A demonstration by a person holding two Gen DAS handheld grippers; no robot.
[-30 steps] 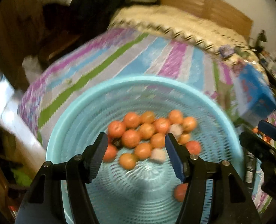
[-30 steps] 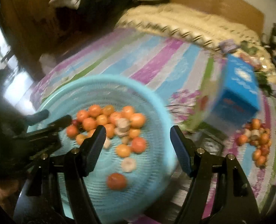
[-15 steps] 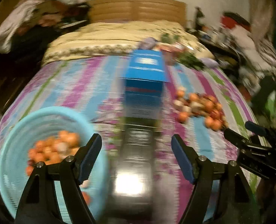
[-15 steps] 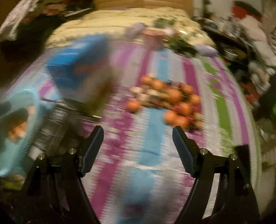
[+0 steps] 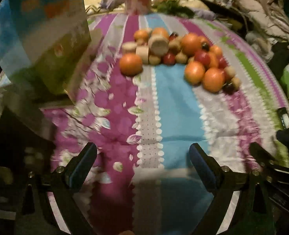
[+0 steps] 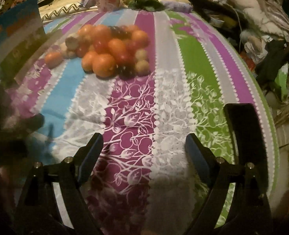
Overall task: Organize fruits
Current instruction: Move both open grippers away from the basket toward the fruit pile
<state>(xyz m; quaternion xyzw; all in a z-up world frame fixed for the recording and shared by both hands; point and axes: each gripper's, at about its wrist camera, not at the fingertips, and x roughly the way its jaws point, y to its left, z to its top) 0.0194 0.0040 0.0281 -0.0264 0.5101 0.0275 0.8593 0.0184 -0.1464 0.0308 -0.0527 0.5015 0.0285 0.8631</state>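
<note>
box print blurred, seemingly unreadable | fruit pile | both hand-held grippers wide

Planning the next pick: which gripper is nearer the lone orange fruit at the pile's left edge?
Left, probably. The left gripper faces the lone orange fruit almost straight ahead; for the right gripper it lies far ahead-left.

The blue box is blurred and cut off at the left edge, its print unreadable.

Fruit pile heaped on striped bedspread
</note>
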